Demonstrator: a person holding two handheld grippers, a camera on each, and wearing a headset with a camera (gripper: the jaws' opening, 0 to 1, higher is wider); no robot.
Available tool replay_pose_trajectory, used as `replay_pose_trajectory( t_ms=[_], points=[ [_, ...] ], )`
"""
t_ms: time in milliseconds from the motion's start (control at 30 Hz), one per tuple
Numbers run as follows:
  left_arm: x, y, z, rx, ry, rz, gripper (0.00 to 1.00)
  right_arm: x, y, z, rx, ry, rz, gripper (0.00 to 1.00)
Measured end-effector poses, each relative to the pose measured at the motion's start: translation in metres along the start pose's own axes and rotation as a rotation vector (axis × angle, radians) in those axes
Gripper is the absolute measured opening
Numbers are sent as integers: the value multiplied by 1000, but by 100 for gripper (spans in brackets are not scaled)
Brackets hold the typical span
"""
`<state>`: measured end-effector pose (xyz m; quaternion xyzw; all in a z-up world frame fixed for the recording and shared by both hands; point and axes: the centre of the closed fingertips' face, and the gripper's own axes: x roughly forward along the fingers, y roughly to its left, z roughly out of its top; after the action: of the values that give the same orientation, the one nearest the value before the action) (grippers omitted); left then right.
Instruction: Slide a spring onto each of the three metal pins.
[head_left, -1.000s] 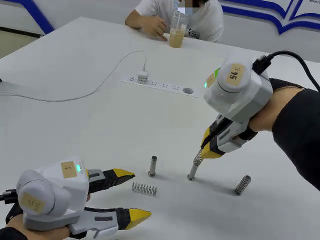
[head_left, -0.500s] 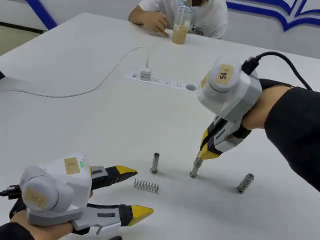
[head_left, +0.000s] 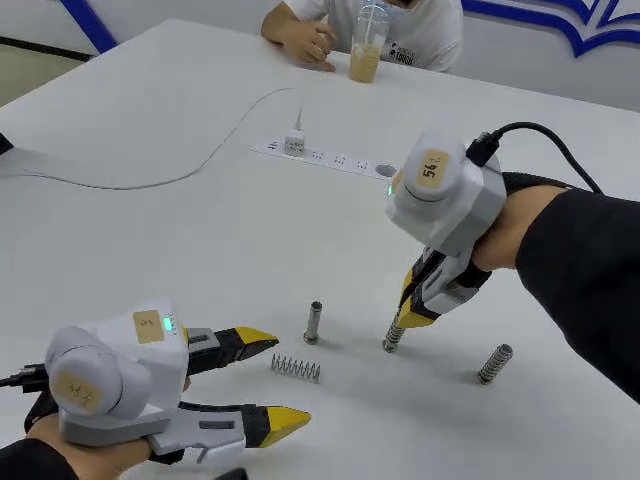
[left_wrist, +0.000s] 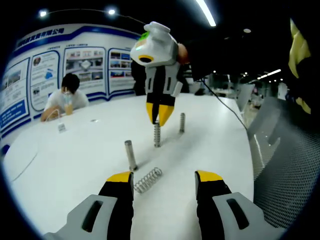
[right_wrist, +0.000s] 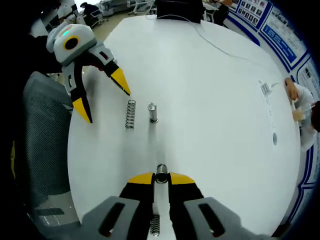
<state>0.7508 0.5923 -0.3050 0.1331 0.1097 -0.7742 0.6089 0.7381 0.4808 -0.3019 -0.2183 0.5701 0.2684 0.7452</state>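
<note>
The right gripper (head_left: 413, 314) has its yellow tips pinched on the top of a spring (head_left: 392, 334). That spring stands sleeved over the middle pin (head_left: 389, 346), which is mostly hidden by the coils and the tips. The left gripper (head_left: 270, 378) hovers low over the white table (head_left: 150, 240), jaws spread with nothing between them. It faces a loose spring (head_left: 295, 368) lying flat just beside the bare pin (head_left: 314, 322). The 3rd pin (head_left: 495, 363) stands apart at the right and wears a spring. In the right gripper view it is partly covered by that gripper's own jaws. A power strip (head_left: 330, 158) lies farther back.
</note>
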Motion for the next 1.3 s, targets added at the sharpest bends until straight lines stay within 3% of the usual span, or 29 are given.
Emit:
replay_pose_trajectory(
  t_ms=[633, 833, 1100, 1300],
  points=[
    [1, 1, -1, -3, -1, 0, 50, 10, -3, -7, 3, 0, 5, 12],
    [0, 1, 0, -1, 0, 0, 51, 10, -3, -8, -8, -8, -1, 17],
    [1, 0, 0, 0, 0, -1, 51, 5, -4, -4, -16, -33, -25, 22],
    [0, 0, 0, 0, 1, -1, 51, -2, 0, 8, -40, -53, -46, 23]
  ],
)
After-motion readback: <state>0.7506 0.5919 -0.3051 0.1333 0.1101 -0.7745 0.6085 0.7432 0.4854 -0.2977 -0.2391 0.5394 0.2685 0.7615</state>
